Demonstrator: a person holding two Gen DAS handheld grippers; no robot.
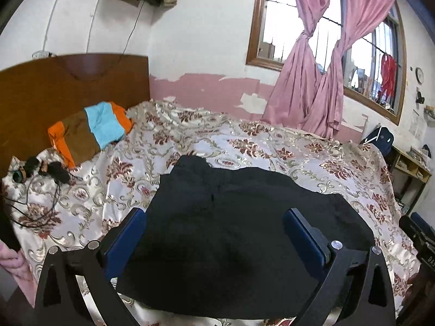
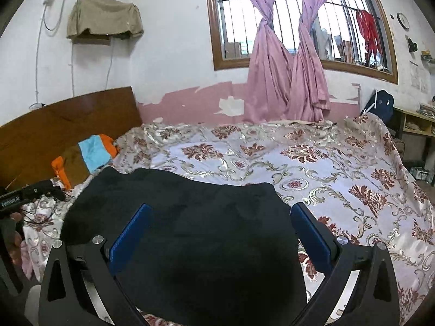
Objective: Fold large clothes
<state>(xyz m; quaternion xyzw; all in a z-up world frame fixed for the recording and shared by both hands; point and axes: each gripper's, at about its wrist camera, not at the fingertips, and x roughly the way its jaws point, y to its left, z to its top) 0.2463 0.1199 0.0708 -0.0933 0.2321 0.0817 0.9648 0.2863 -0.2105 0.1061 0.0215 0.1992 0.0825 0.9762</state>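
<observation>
Bedroom with peeling pink-and-white walls and a barred window hung with knotted pink satin curtains [image 2: 282,62]; a wide bed under a glossy cream floral bedspread [image 2: 339,168] serves as the folding surface, its bare expanse suited to a large garment; the black, soft-napped garment [image 1: 233,233] lies flat near the bed's front edge, already gathered into a compact block, seemingly set down between folds; a striped orange, brown and turquoise folded cloth [image 1: 92,130] rests by the wooden headboard [image 1: 68,87], well apart, probably kept clear; left gripper [image 1: 214,233] and right gripper [image 2: 220,233] hover above the garment, blue-padded fingers [image 1: 127,236] spread wide, holding nothing
</observation>
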